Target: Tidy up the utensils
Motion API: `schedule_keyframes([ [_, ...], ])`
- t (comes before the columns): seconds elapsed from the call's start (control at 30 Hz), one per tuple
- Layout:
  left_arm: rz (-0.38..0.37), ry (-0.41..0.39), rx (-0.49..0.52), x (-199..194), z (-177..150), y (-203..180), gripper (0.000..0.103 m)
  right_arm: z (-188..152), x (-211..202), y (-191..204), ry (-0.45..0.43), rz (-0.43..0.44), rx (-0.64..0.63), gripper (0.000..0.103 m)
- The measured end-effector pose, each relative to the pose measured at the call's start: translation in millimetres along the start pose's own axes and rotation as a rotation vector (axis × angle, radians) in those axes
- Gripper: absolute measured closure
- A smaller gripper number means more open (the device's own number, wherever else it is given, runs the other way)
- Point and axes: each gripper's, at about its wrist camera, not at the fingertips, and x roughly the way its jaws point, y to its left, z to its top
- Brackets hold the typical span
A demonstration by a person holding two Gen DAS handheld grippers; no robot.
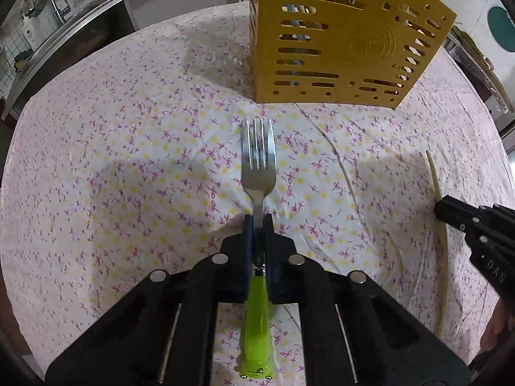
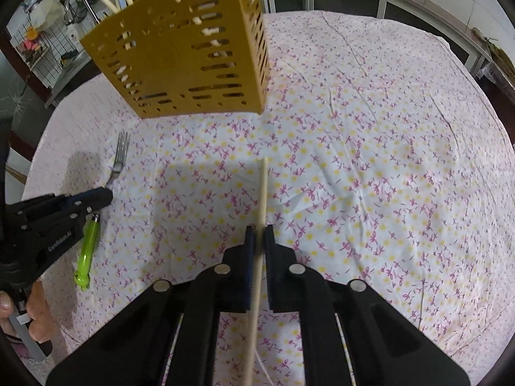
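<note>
With the left tool (image 1: 258, 217) pinching the fork (image 1: 258, 151) and the right tool (image 2: 260, 230) pinching a chopstick (image 2: 262, 193), both lying before the yellow holder (image 1: 338, 41), either may be slipping or snagging its rim.

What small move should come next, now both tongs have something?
Probably lift the left tongs, shut on the fork, up toward the yellow holder: its open top sits above the fork. The right tongs grip a chopstick.

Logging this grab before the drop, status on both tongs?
Left tongs shut on green-handled metal fork. Right tongs shut on pale wooden chopstick. Yellow slotted plastic utensil holder ahead, path clear.
</note>
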Motion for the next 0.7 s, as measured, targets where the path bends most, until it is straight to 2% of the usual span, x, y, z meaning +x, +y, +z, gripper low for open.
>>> schedule_keyframes([
  [0.1,-0.015,-0.007,-0.011,-4.8,-6.3,4.2,0.098,1.5,-8.7,-2.2,-0.022,0.013,-0.006,0.097],
  [0.27,-0.062,-0.064,-0.035,-22.0,-24.4,15.5,0.098,1.8,-27.4,-2.5,-0.097,0.01,-0.024,0.097],
  [0.5,-0.102,-0.269,-0.074,-75.6,-41.9,25.3,0.098,3.4,-55.1,-9.5,-0.239,0.068,-0.016,0.097],
  [0.7,-0.093,-0.477,-0.057,-122.0,-29.5,18.7,0.098,12.0,-83.1,-9.1,-0.431,0.081,-0.02,0.097],
])
